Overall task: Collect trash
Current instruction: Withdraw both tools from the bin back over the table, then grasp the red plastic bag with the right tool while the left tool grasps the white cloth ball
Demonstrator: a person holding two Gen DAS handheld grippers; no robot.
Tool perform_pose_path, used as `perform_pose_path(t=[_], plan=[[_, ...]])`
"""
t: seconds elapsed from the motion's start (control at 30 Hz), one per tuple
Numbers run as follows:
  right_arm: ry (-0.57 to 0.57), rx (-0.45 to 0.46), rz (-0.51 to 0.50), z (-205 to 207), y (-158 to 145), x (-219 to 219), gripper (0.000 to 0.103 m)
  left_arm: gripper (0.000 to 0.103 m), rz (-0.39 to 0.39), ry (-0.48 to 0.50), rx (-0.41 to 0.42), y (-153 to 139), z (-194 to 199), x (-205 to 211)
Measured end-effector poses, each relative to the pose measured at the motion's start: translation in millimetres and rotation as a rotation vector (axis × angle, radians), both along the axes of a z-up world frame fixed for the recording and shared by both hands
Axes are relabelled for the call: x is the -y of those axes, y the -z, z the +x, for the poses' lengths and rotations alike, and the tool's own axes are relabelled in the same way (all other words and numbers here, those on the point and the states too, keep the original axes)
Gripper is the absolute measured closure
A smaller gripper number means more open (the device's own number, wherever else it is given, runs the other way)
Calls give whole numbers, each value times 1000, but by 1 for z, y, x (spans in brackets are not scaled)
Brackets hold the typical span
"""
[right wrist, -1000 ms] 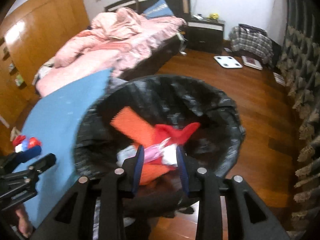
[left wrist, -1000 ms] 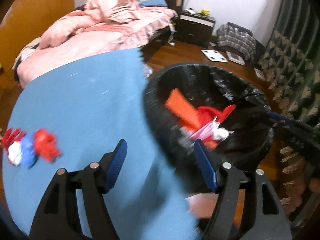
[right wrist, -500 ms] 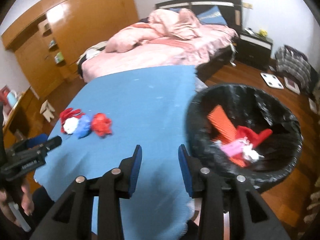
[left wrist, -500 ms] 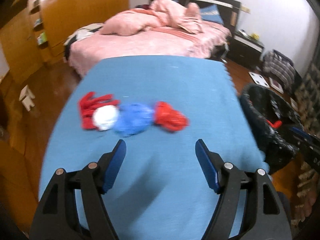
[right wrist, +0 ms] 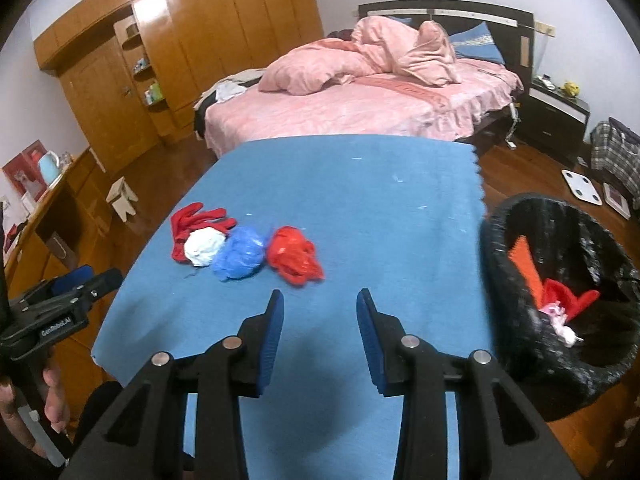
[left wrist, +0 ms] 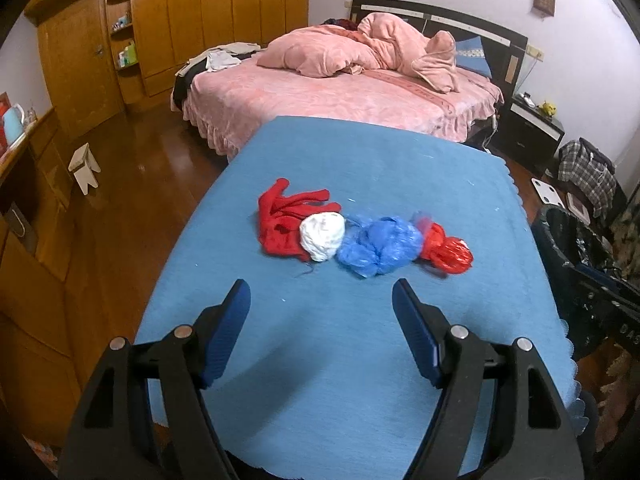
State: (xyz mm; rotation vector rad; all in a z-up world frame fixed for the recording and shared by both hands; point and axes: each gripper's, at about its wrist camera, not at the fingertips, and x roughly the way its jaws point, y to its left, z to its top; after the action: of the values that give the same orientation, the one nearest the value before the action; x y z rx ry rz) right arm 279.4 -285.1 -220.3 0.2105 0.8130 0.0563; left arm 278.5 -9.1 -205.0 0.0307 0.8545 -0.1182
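Observation:
A row of trash lies on the blue table [left wrist: 360, 360] [right wrist: 360, 184]: a red glove [left wrist: 286, 216] [right wrist: 188, 220], a white wad [left wrist: 322, 236] [right wrist: 203, 248], a crumpled blue bag [left wrist: 380, 246] [right wrist: 240, 258] and a crumpled red bag [left wrist: 446, 250] [right wrist: 294, 260]. The black-lined bin [left wrist: 576, 264] [right wrist: 560, 300] stands off the table's right edge and holds orange, red and pink trash. My left gripper [left wrist: 320, 296] is open and empty, just short of the row. My right gripper [right wrist: 320, 300] is open and empty, near the red bag.
A pink bed [left wrist: 340, 92] stands behind the table. Wooden wardrobes [right wrist: 192, 40] line the left wall. A small white stool [left wrist: 84, 164] stands on the floor at left. A nightstand [left wrist: 532, 132], a scale and a plaid bag are at right.
Both grippers have swung left from the bin to face the trash row on the table. The right gripper's jaws have opened wider.

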Motion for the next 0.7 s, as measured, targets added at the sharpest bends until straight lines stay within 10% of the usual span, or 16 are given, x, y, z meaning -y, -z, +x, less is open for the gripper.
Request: perform_pose_path(t=[0.7], plan=[[-32, -67, -28, 86, 61, -35, 66, 31, 40, 76, -11, 41, 61, 1]])
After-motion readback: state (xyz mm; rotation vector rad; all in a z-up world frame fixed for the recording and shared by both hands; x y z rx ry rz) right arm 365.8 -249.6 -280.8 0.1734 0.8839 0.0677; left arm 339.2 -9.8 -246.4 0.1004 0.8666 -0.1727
